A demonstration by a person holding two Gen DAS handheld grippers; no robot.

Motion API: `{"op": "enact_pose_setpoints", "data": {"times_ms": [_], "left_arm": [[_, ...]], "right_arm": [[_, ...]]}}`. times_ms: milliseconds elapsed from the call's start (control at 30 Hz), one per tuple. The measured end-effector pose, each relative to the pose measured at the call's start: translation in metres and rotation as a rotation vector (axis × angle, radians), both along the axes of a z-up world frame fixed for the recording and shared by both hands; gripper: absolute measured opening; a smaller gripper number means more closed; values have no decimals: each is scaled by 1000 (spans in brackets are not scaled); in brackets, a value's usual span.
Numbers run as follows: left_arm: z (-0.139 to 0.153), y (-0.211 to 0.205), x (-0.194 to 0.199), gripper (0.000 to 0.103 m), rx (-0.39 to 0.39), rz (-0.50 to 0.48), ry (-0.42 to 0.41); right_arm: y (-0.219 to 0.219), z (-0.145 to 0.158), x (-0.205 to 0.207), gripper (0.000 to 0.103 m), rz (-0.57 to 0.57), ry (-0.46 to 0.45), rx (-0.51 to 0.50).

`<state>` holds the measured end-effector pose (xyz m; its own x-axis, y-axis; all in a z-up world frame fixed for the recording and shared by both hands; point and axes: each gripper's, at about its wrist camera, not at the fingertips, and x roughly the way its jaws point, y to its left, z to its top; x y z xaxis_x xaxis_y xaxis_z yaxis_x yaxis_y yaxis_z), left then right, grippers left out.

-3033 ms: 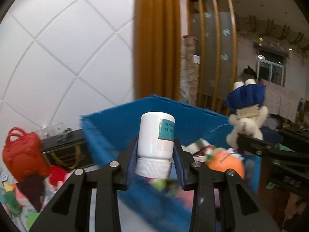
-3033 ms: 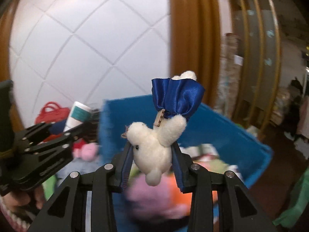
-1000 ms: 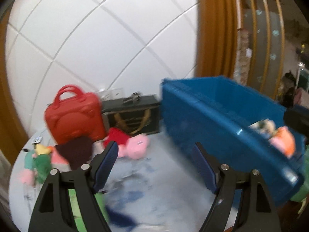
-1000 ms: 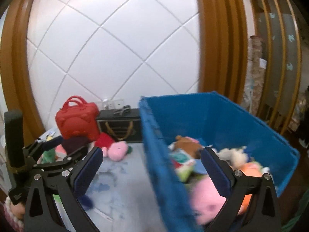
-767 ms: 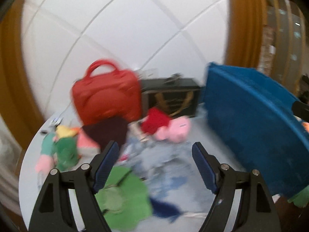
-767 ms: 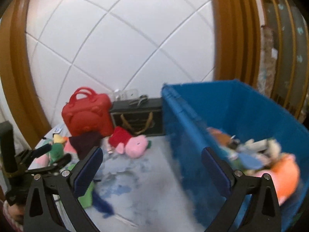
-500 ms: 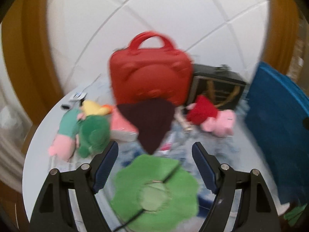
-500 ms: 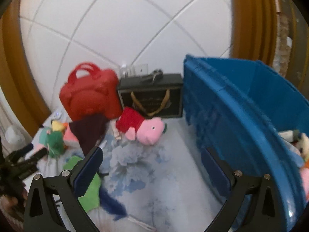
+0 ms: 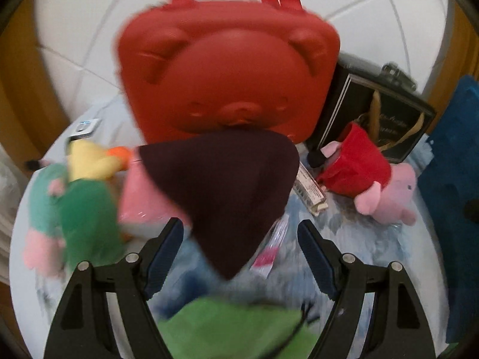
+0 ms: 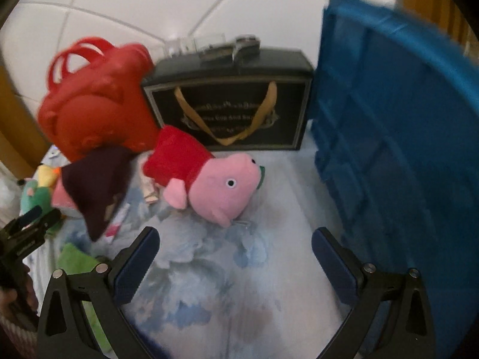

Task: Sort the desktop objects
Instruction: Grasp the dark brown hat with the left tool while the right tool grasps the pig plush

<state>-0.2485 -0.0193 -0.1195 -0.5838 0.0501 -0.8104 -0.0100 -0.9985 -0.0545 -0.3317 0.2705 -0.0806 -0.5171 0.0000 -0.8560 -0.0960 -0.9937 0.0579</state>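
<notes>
Left gripper (image 9: 239, 239) gapes wide, empty, over a dark cloth (image 9: 227, 191), apparently untouched; right gripper (image 10: 235, 248) gapes empty before the pig (image 10: 215, 185).

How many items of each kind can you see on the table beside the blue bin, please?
Plush toys: 2, pink pig, green-and-yellow plush
Bags: 2, red bear-face handbag, black gift bag
Cloths: 2, dark maroon cloth, green cloth
Total: 6
</notes>
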Motion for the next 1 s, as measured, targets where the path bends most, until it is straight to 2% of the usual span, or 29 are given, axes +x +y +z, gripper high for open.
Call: {"op": "enact_pose_setpoints", "data": {"times_ms": [200, 333, 400, 500, 567, 600, 633, 667, 733, 800, 833, 1000], "left_arm": [[-45, 29, -58, 78, -74, -32, -48], [-70, 36, -80, 78, -101, -32, -84], [-76, 41, -85, 78, -166, -32, -52], [-79, 43, -93, 78, -209, -21, -50], [-77, 39, -97, 66, -212, -1, -40], [-74, 34, -97, 52, -214, 21, -33], [-70, 30, -96, 38, -183, 21, -34], [-65, 25, -93, 28, -138, 19, -34], [-56, 23, -84, 16, -118, 6, -43], [-48, 25, -74, 15, -94, -7, -41], [-42, 27, -67, 15, -71, -12, -33], [-30, 36, -48, 15, -14, -24, -10]], "right_arm": [[3, -32, -39, 103, 12, -46, -3], [3, -51, -65, 103, 27, -62, 8], [0, -60, -75, 103, 56, -77, -1], [-10, -67, -86, 103, 104, -84, 15], [-21, -69, -93, 103, 157, -77, 17], [-25, -68, -95, 103, 175, -71, 23], [-37, -65, -100, 103, 221, -58, 33], [-37, -65, -100, 103, 221, -58, 33], [-53, -68, -113, 103, 297, -56, 54], [-58, -71, -118, 103, 315, -62, 66], [-65, -80, -127, 103, 336, -93, 101], [-79, -94, -141, 103, 372, -125, 187]]}}
